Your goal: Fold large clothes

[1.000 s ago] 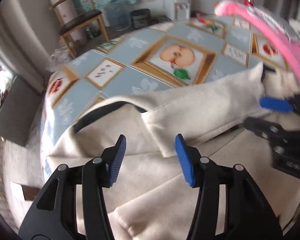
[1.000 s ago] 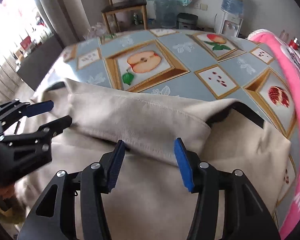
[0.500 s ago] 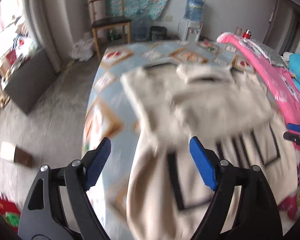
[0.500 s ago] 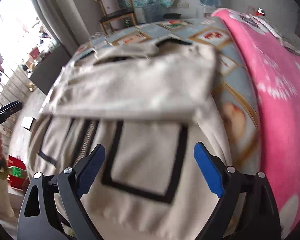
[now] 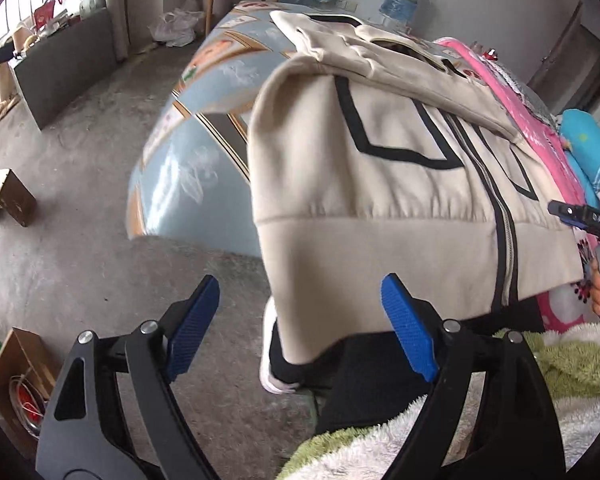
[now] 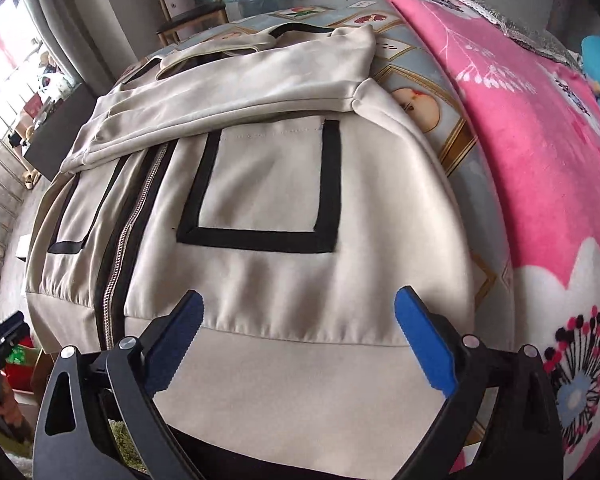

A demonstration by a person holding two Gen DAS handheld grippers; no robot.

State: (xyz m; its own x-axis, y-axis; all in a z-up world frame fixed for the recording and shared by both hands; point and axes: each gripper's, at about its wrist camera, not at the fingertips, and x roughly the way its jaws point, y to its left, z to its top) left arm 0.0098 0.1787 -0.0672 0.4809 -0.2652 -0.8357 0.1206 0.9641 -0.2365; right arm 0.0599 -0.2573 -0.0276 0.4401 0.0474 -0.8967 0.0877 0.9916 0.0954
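Bed with a blue fruit-print sheet (image 6: 452, 128) is filling the upper centre of both views, pink blanket (image 6: 540, 152) running down the right side. Beige zip jacket (image 6: 268, 208) is lying spread on the sheet, sleeves folded across its upper part, hem hanging over the near edge at lower centre. Left gripper (image 5: 302, 324) is hovering at the hem's left corner, jaws apart, gripping nothing. Right gripper (image 6: 298, 340) is sitting over the hem band, jaws wide apart.
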